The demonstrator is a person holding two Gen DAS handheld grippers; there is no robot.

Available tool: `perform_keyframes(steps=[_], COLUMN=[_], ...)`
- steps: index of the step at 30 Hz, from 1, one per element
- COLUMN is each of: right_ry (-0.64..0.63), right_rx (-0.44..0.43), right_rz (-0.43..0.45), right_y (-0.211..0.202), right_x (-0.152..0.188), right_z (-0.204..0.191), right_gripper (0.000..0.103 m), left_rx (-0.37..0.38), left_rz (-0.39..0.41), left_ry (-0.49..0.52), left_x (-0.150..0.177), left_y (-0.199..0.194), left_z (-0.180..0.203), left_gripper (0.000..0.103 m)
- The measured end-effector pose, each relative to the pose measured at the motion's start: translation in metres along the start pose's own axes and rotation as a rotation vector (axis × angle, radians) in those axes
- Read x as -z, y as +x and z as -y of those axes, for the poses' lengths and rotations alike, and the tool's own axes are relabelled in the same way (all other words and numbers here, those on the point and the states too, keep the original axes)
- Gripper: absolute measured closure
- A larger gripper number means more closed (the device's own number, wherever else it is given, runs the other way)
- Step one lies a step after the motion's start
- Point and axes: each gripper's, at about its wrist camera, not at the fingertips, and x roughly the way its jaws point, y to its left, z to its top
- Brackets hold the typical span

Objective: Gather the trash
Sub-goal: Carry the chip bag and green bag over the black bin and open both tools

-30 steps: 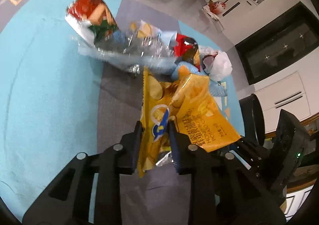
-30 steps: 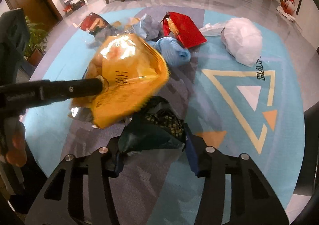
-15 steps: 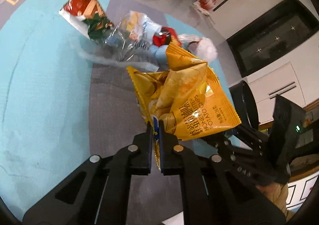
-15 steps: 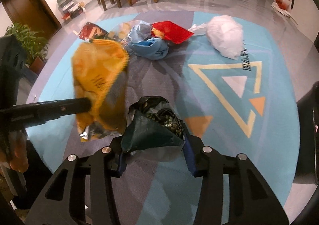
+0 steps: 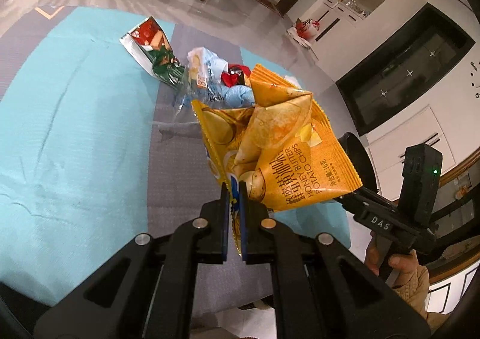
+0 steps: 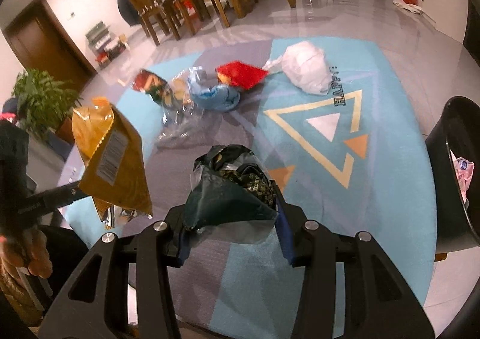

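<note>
L gripper point(image 5: 234, 189): jaws nearly closed, pads clamped on the lower edge of a yellow chip bag point(image 5: 279, 141) (print reads "HONEY BUTTER POTATO CHIPS"); bag crumpled, hanging clear of the rug point(image 5: 75, 135). In the R wrist view the same bag shows its back side w/ barcode, at the frame's left, above the rug's left edge. R gripper point(image 6: 232, 207): jaws approx. half open, pads pressed on both sides of a dark green wrapper point(image 6: 228, 189), crumpled, w/ a clear film part hanging below; wrapper is off the rug. Rug: light blue w/ grey bands and a triangle pattern, word "HAPPY" beside the triangle. Remaining trash lies in a row near the rug's far edge, L to R in the R wrist view: red-green snack bag point(image 6: 150, 84), clear plastic wrapper point(image 6: 183, 117), blue crumpled bag point(image 6: 216, 96), red packet point(image 6: 240, 75), white plastic bag point(image 6: 309, 69). Blue bag touches red packet; white bag sits just beside the packet, by the "HAPPY" text. Black bin point(image 6: 450, 177) stands at the rug's right edge, something pink-white inside; contents otherwise not readable. Wooden chairs point(image 6: 192, 0) and a potted plant point(image 6: 42, 102) stand on the tile floor beyond the rug. A hand point(image 5: 399, 267) grips the R unit's handle.
</note>
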Motion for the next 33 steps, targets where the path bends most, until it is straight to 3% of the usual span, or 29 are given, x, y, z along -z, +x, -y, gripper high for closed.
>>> perform_keyframes(steps=[16, 27, 33], right_ry=[0.083, 0.199, 0.376], right_rx=[-0.041, 0.009, 0.088], right_rz=[0.174, 0.302, 0.394], right_y=[-0.053, -0.093, -0.127], right_x=[-0.002, 0.005, 0.018], right_z=[0.019, 0.069, 0.133], right_gripper=[0.056, 0.056, 0.056], left_rx=[0.075, 0.140, 0.204], left_rz=[0.127, 0.084, 0.025], left_ry=[0.098, 0.195, 0.268], left_x=[-0.007, -0.024, -0.034], left_y=[-0.044, -0.001, 0.039], left_z=[0.051, 0.106, 0.153], left_gripper=[0.096, 0.096, 0.096])
